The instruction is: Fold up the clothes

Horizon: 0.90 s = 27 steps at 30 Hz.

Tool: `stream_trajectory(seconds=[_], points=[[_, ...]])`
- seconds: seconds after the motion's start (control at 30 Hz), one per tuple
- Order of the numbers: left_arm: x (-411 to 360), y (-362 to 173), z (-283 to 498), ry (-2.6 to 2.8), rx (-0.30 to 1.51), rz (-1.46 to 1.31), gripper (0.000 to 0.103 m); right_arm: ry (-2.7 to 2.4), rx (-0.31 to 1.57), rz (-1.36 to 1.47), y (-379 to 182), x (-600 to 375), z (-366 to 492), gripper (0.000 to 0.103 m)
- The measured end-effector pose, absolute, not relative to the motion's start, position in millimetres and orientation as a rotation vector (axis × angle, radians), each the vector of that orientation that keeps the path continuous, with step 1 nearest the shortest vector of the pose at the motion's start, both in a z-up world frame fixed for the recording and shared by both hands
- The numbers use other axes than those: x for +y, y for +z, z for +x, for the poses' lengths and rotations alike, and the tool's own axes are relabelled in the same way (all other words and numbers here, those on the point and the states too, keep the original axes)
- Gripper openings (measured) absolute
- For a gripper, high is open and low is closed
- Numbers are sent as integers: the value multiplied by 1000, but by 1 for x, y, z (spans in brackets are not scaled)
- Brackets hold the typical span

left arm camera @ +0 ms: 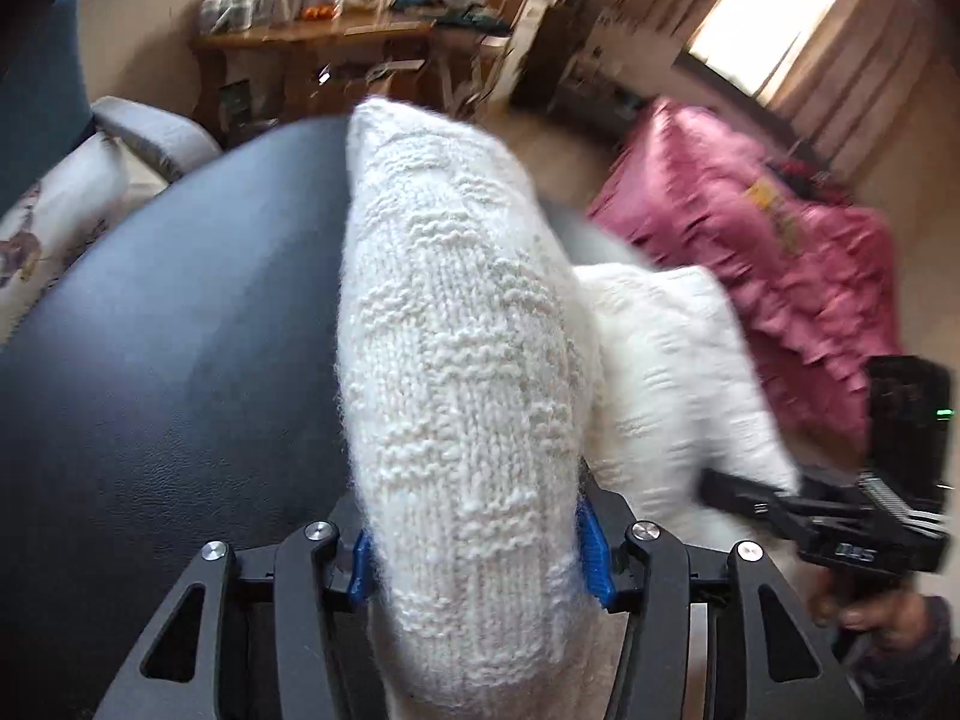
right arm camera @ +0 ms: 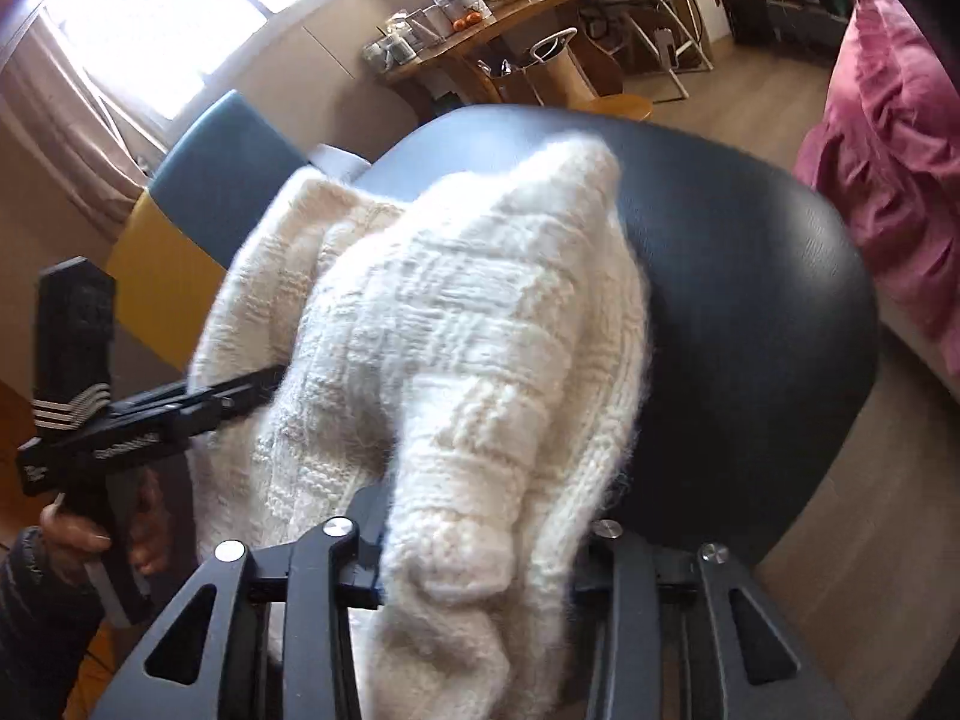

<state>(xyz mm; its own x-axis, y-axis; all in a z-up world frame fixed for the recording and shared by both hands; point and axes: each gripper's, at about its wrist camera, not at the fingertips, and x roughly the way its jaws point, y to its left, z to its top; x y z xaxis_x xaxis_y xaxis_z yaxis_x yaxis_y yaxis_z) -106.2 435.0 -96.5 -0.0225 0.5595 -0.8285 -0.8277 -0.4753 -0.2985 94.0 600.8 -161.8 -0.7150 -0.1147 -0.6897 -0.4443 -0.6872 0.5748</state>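
Observation:
A cream-white knitted sweater (left arm camera: pixel 456 360) hangs bunched over a round black leather-like tabletop (left arm camera: pixel 168 360). My left gripper (left arm camera: pixel 477 558) is shut on a thick fold of it, the blue pads (left arm camera: pixel 591 546) pressing both sides. In the left wrist view my right gripper (left arm camera: pixel 750 498) comes in from the right, tips buried in the knit. The right wrist view shows the sweater (right arm camera: pixel 456 324) lifted over the tabletop (right arm camera: pixel 750 300), with my right gripper (right arm camera: pixel 480 546) shut on a rolled edge. My left gripper (right arm camera: pixel 240 390) grips the sweater's left side, held by a hand (right arm camera: pixel 90 534).
A pink bedspread (left arm camera: pixel 750 252) lies to the right, also in the right wrist view (right arm camera: pixel 888 150). A wooden desk with jars (left arm camera: pixel 312 36) stands behind the table. A floral armchair (left arm camera: pixel 72 198) sits at the left, and a blue and yellow chair (right arm camera: pixel 198 198) stands by the window.

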Motion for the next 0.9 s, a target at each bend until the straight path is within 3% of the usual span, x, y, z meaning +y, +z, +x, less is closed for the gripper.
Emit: stream_trajectory(seconds=[0.07,0.27,0.47,0.57,0.7,0.77,0.9], points=[[434,-109,-117,1711,281,-1251,75,2502,1236,-1011,-170,606,103,41],[416,-98,-122,1821,235,-1213,78,2519,1356,-954,-169,621,117,48],[397,-63,-108,1973,271,-1020,77,2677,920,-779,-89,598,153,49],[411,-72,-99,1961,317,-1021,77,2806,715,-809,-62,569,139,49],[429,-85,-86,1943,379,-1023,77,2731,482,-1110,-89,540,94,47],[438,-91,-80,1934,409,-1023,77,2637,476,-1222,-119,538,92,45],[456,-102,-68,1917,469,-1024,79,2621,488,-1148,-141,540,105,45]])
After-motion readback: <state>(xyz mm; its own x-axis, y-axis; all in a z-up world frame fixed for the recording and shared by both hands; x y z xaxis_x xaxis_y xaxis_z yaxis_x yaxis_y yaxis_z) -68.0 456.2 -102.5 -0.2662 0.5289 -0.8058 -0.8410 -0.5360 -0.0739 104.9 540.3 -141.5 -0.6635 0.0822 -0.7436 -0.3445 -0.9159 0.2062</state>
